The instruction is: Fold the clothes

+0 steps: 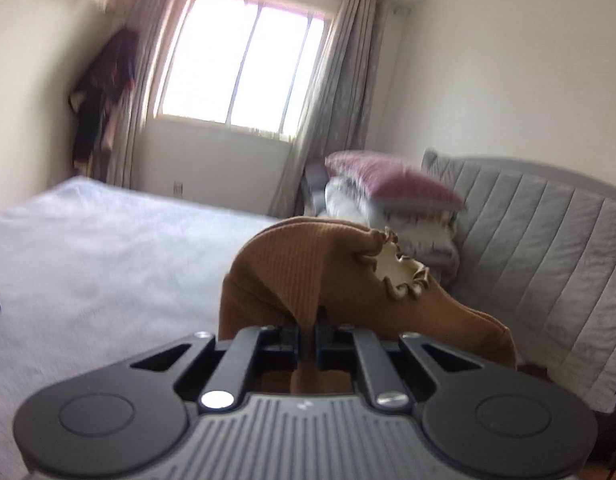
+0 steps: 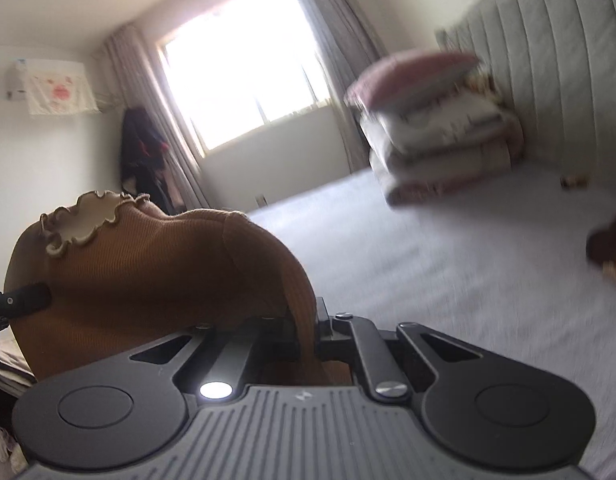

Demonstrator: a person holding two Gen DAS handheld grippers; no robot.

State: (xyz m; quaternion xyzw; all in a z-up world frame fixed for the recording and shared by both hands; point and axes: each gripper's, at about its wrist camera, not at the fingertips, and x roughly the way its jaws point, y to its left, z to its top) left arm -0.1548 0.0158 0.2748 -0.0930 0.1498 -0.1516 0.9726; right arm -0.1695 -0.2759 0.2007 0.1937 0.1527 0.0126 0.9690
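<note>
Two grippers clamped on one brown ribbed top, held up off the pale bed sheet. Left gripper pinching a fold of the knit; right gripper likewise, cloth running down between its fingers. Frilled cream neckline uppermost, between the two grips. Wide bare sheet ahead and to the window side. Stacked pillows against the grey padded headboard, well apart from the top. Dark blurred lump at the sheet's right edge.
</note>
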